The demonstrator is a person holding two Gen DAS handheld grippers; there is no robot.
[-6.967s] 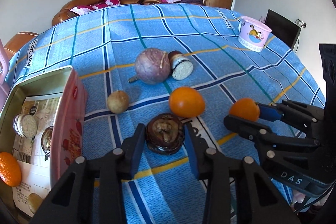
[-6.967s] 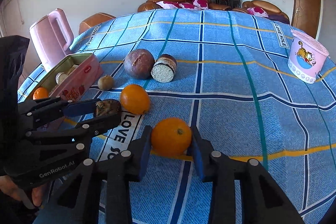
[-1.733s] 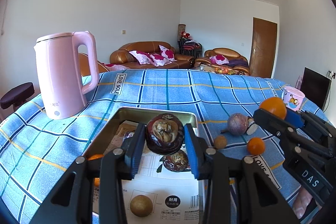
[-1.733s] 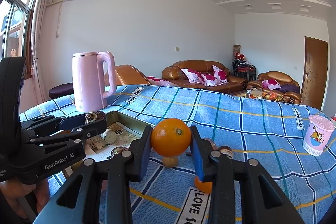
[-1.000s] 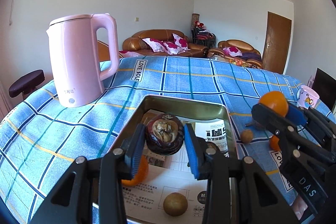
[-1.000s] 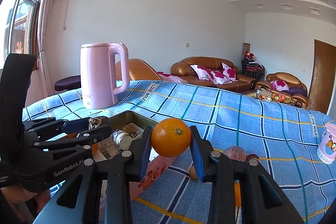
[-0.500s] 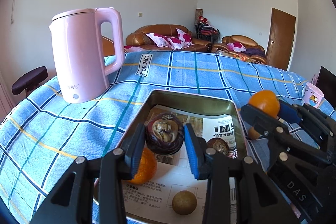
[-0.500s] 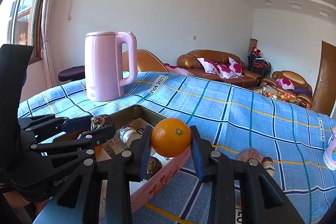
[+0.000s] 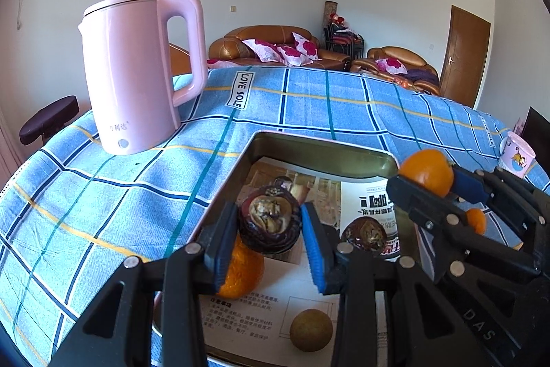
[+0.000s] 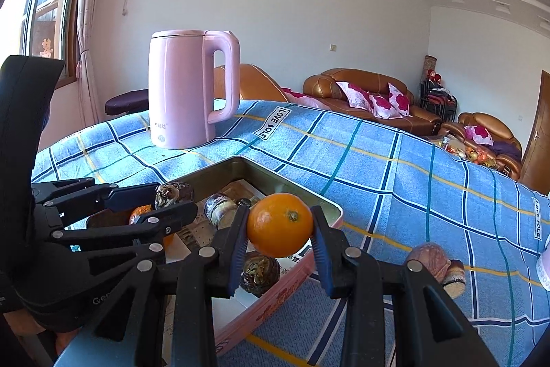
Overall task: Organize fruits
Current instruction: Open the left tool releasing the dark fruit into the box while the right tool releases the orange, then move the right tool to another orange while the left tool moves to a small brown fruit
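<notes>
Left gripper point(image 9: 270, 241) fingers clamp a dark wrinkled brown fruit point(image 9: 270, 222) over the open metal tin point(image 9: 323, 150); right gripper point(image 10: 279, 248), marked "DAS", pinches a round orange point(image 10: 280, 224) above the tin's right edge. Blue checked tablecloth point(image 9: 309, 105) reads "LOVE SOLE".

"love sole" on the tablecloth point(image 9: 240, 90); "das" on the right gripper point(image 9: 443, 181)

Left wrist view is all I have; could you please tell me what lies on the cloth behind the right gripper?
Observer: A round purple fruit lies on the blue cloth, outside the tin.
Operator: Is anything beside it?
Observer: A cut piece with a pale face sits against its right side.
Operator: How does the right gripper hold the orange?
Observer: Both pads press its sides, stem end facing the camera.
</notes>
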